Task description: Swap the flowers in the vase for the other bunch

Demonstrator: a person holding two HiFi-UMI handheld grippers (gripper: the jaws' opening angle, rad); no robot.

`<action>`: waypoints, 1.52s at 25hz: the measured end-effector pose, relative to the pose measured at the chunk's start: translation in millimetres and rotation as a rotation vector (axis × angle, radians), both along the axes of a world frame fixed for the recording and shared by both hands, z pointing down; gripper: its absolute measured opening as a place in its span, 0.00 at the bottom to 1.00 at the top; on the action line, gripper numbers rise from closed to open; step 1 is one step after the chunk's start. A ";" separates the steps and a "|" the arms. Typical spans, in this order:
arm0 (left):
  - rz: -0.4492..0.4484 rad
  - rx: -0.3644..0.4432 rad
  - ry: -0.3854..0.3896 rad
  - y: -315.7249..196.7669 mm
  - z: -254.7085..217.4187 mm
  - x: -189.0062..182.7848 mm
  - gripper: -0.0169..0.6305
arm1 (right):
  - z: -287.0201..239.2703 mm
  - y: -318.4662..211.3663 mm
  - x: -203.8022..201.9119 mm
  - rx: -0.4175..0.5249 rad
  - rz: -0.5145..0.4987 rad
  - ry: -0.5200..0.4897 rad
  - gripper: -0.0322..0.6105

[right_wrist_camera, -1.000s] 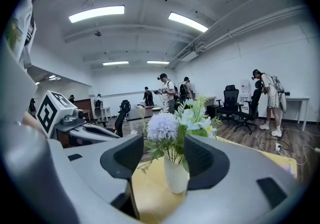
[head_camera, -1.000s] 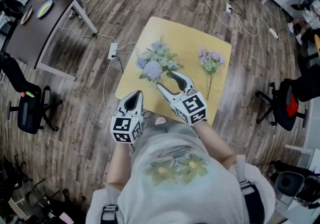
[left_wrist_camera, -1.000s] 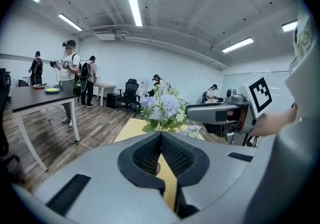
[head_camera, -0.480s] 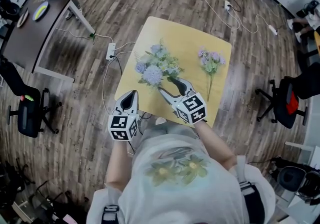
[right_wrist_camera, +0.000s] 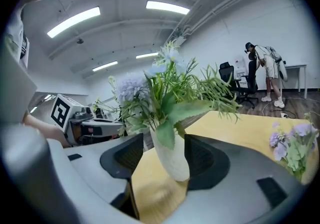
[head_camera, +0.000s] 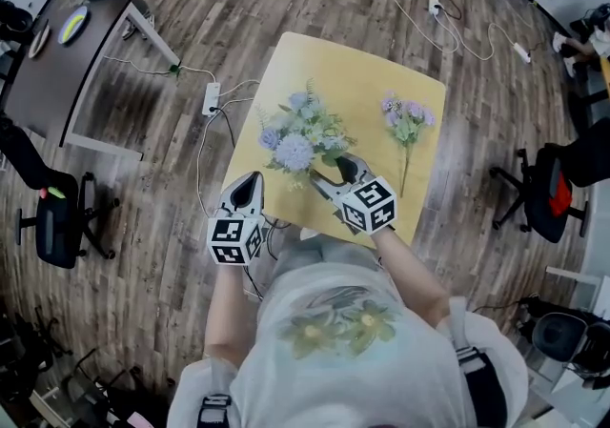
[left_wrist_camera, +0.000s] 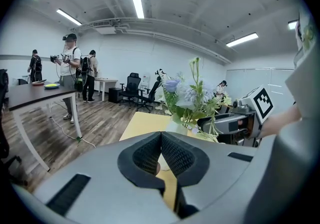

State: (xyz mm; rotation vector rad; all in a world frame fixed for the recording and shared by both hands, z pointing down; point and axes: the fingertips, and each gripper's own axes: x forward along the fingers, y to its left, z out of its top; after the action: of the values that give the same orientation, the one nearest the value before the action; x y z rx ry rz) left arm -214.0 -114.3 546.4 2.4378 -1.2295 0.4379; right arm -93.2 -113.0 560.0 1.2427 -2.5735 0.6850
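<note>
Yellow wood table (head_camera: pixel 367 73): carries the vase in its front-left part and a loose bunch at its right side.
White vase (right_wrist_camera: pixel 172 155): upright, standing between the right gripper's pads; holds the blue-and-green bouquet (head_camera: pixel 300 135).
Purple bunch (head_camera: pixel 407 121): lies flat on the table, well apart from the vase, stems toward the person.
Right gripper (head_camera: pixel 331 169): jaws wide, one pad on each side of the vase body; a gap shows beside one pad, contact at the other cannot be determined.
Left gripper (head_camera: pixel 250 186): jaws pressed together, nothing between them; held at the table's front-left edge, near the vase, not touching it.
</note>
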 end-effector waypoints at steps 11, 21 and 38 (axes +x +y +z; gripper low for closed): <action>0.073 0.004 -0.018 -17.7 15.8 13.5 0.05 | -2.1 -21.8 -11.8 0.121 -0.119 0.028 0.43; 0.132 -0.008 -0.039 -19.3 24.2 39.3 0.05 | -7.5 -32.3 -17.5 0.139 -0.116 -0.019 0.42; 0.173 -0.003 -0.070 -22.4 27.1 54.4 0.05 | -4.8 -31.4 -28.4 0.129 -0.094 -0.023 0.13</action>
State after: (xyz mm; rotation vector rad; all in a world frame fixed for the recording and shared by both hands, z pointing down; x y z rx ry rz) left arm -159.6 -136.7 573.4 2.5573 -1.0471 0.5772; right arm -121.6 -144.4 555.2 1.1473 -2.7133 0.5254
